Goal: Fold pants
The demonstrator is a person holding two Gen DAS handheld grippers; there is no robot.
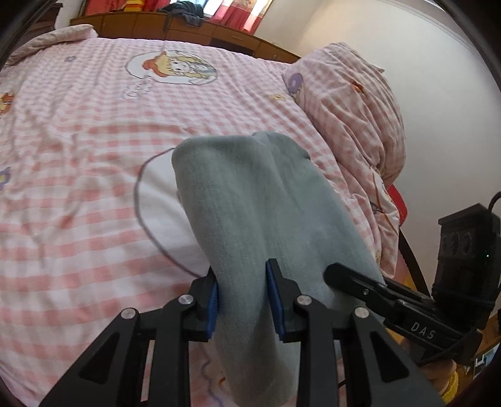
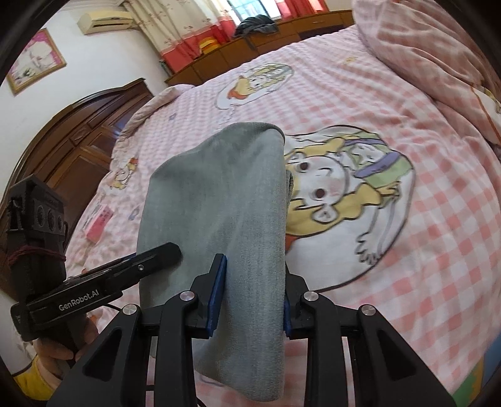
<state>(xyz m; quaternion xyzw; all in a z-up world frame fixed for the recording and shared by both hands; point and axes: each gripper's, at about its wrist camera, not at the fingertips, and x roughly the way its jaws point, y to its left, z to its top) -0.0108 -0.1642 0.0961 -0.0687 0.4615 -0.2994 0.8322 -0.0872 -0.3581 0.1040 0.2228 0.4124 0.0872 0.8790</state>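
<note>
Both our grippers, left gripper point(image 1: 242, 300) and right gripper point(image 2: 252, 297), have jaws clamped on the grey pants point(image 1: 250, 200). We hold them draped above the pink checked bed point(image 1: 78, 219).

1 pair of grey pants point(image 2: 225, 219) is in view, gripped by 2 grippers: the left gripper point(image 1: 244, 300) and the right gripper point(image 2: 253, 297). 1 bed point(image 1: 78, 188) carries 1 rolled duvet point(image 1: 353, 115) and 1 small pink packet point(image 2: 98, 224). On the wall hang 1 framed picture point(image 2: 36, 61) and 1 air conditioner point(image 2: 105, 17).
</note>
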